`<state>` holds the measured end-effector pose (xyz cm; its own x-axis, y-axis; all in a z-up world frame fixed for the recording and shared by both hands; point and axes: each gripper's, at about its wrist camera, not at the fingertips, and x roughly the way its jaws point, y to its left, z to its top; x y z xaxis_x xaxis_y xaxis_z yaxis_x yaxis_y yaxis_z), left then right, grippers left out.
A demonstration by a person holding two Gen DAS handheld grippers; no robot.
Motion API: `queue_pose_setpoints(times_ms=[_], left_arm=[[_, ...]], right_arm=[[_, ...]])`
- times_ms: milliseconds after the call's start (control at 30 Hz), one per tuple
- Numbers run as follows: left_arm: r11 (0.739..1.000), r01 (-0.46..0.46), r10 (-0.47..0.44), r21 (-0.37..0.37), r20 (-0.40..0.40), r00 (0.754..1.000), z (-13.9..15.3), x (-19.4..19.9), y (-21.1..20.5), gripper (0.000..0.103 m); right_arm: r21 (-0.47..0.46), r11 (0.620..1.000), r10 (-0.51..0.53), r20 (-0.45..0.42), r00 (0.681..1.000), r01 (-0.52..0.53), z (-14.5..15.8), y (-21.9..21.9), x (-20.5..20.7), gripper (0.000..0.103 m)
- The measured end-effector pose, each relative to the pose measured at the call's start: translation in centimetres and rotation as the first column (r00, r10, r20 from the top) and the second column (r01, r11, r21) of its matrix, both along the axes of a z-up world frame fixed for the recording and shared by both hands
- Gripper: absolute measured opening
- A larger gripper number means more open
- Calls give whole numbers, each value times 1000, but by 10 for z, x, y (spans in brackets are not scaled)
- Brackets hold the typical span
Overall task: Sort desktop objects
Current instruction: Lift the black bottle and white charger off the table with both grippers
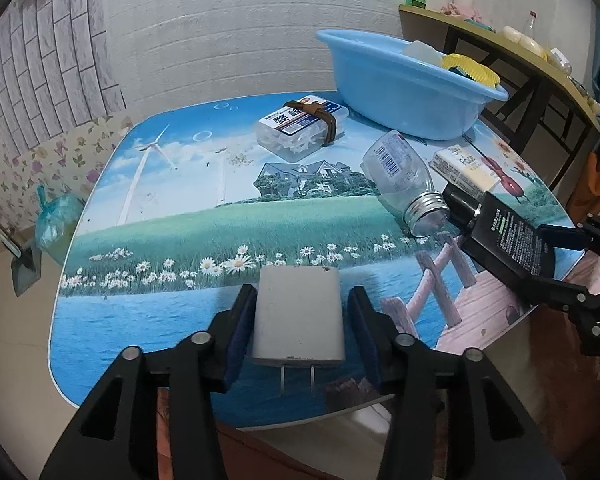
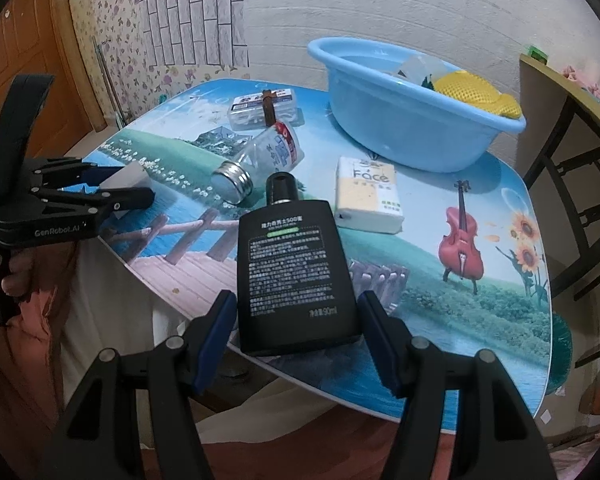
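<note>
Flanking the white charger [image 1: 298,312], the left gripper [image 1: 298,320] stands slack, pads clear. Right gripper [image 2: 298,320] brackets the black bottle [image 2: 294,272], grip uncertain. Next, I judge: carry toward the blue basin [image 1: 400,96], one o'clock.

Black flat bottle [image 2: 296,276]: dense white print on its face, too small to read; bottom right corner of the label ends in "90ml". A green bar sits under a heading line of Chinese characters; that heading cannot be made out with certainty.

Tissue pack [image 2: 369,197], white and yellow: "Face" in green letters, smaller Chinese print below, unreadable.

Left gripper [image 2: 112,192], seen from the right wrist: "GenRobot.AI" in pale letters on its black body.

Clear plastic bottle [image 1: 400,168] lying on its side: barcode on white label, digits too small to read.

Clear plastic box [image 1: 300,128] with brown strap: large Chinese characters on a blue-and-white label, not legible.
</note>
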<state>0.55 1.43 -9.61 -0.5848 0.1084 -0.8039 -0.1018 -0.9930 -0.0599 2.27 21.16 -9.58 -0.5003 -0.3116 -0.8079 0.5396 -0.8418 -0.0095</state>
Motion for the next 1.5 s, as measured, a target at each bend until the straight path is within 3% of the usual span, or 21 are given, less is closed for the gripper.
queue_pose_setpoints(times_ms=[300, 567, 700, 767, 1067, 1333, 1367, 1433, 1500], left_arm=[[1000, -1, 1, 4, -8, 1000, -2, 4, -3, 67], [1000, -14, 14, 15, -8, 1000, -2, 4, -7, 78], [1000, -16, 16, 17, -8, 1000, -4, 3, -7, 86], [1000, -13, 13, 12, -8, 1000, -5, 3, -6, 88], [1000, -9, 8, -22, -19, 1000, -9, 4, -2, 97], [1000, -19, 19, -7, -41, 999, -9, 9, -5, 97], [1000, -19, 19, -4, -43, 999, -8, 10, -5, 96], [1000, -11, 12, 8, -58, 998, -6, 13, -6, 83], [1000, -7, 8, 15, -67, 998, -4, 15, -7, 61]], right_arm=[[35, 999, 12, -42, 999, -10, -7, -12, -6, 64], [-16, 1000, -1, -17, 1000, 0, -13, -10, -15, 66], [-47, 999, -27, -18, 999, 26, -17, -2, -17, 81], [-45, 999, -24, -13, 1000, 24, -19, -2, -17, 101], [-49, 999, -19, -18, 1000, 18, -21, -2, -17, 103], [-59, 998, -20, -38, 999, 18, -22, -1, -13, 103], [-61, 998, -16, -42, 999, 14, -21, -2, -12, 98], [-67, 998, 0, -53, 999, -3, -20, -3, -9, 90], [-70, 997, 15, -60, 998, -19, -19, -5, -7, 83]])
